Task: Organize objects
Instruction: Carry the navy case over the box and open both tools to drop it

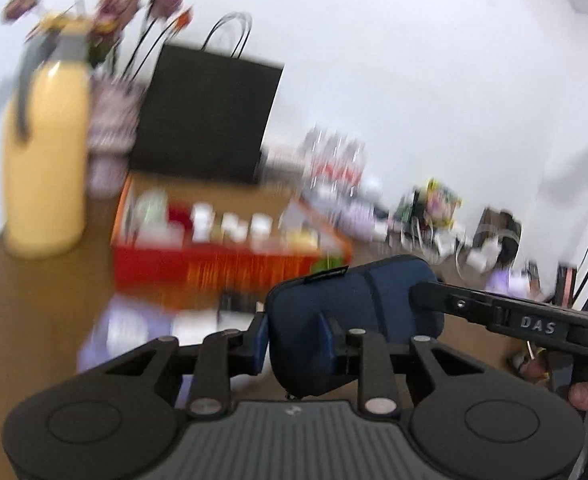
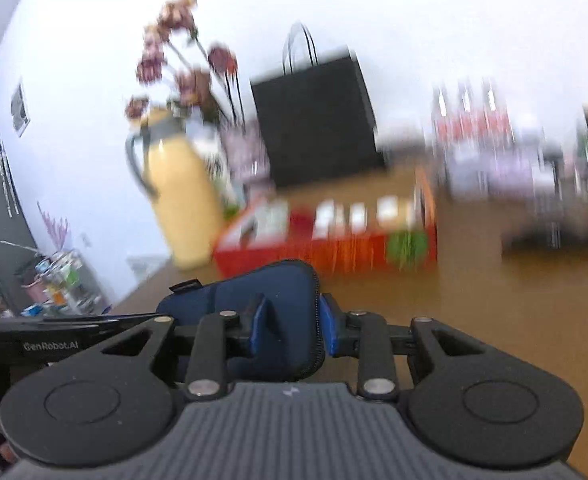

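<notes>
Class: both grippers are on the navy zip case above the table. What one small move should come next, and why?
Probably carry the navy case forward a little toward the red box while keeping both grips. The left gripper and right gripper each have jaws closed on the case, it appears lifted off the brown table, and the blurred background suggests motion.

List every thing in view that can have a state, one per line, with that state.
navy zip pouch: zipped shut, off the table, gripped from both ends
left gripper: shut on the pouch
right gripper: shut on the pouch
yellow flask: upright, lid on
black paper bag: standing, handles up
red box: open-topped, holding small items
</notes>
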Tool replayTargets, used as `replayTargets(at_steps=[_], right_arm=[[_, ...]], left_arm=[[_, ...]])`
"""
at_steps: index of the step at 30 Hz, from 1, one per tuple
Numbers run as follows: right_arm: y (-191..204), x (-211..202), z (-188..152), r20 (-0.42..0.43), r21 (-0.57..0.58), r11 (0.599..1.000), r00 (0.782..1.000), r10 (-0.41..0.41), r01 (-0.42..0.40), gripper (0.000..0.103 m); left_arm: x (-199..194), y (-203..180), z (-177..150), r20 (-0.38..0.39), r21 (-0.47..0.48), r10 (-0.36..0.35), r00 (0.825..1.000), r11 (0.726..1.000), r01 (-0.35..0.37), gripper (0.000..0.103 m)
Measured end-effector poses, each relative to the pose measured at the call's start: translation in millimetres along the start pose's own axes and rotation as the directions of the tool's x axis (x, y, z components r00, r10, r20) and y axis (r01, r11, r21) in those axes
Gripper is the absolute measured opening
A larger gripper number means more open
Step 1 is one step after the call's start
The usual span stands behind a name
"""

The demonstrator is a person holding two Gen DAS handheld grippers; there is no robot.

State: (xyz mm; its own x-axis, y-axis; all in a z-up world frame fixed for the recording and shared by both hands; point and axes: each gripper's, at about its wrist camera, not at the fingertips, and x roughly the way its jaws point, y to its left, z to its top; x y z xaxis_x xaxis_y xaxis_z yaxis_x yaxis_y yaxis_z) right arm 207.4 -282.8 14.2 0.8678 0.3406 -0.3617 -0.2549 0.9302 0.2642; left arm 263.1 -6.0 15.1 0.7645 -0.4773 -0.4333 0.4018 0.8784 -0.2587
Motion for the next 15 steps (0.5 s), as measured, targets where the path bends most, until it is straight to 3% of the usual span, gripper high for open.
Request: replayTargets(at_steps=[4,7,10,12,15], right_arm=[[-27,69,73,0.029,0.005,1.000,0.999,-0.025,0.025,0.030],[-50,135,111,-0.007,0.043,0.998,0.999,-0.045,0.045,0.030],[-72,199,123,-0.081,0.070,0.994,0.994,-0.072,0.078,0.031],[-86,233,121,-0.143,0.077,0.991,0.985,-0.099,0.110,0.033],[-106,279,110,-0.274,0.087,0.987,0.956,-0.104,0.132,0.042]], left_arm=[[68,21,76,0.017,0.050,0.038,0.999,0.998,-0.039,0.025],[128,49,113,-0.031,0.050,0.052,0.998,0.997,-0.051,0.025],[185,77,125,-0.125,-0.008,0.055,0.991,0.998,-0.056,0.025],[216,83,124,-0.176,0.006,0.090,0.980,0.996,-0.090,0.025],[258,92,117,-0.286,0.019,0.136,0.949,0.990,-0.137,0.028]])
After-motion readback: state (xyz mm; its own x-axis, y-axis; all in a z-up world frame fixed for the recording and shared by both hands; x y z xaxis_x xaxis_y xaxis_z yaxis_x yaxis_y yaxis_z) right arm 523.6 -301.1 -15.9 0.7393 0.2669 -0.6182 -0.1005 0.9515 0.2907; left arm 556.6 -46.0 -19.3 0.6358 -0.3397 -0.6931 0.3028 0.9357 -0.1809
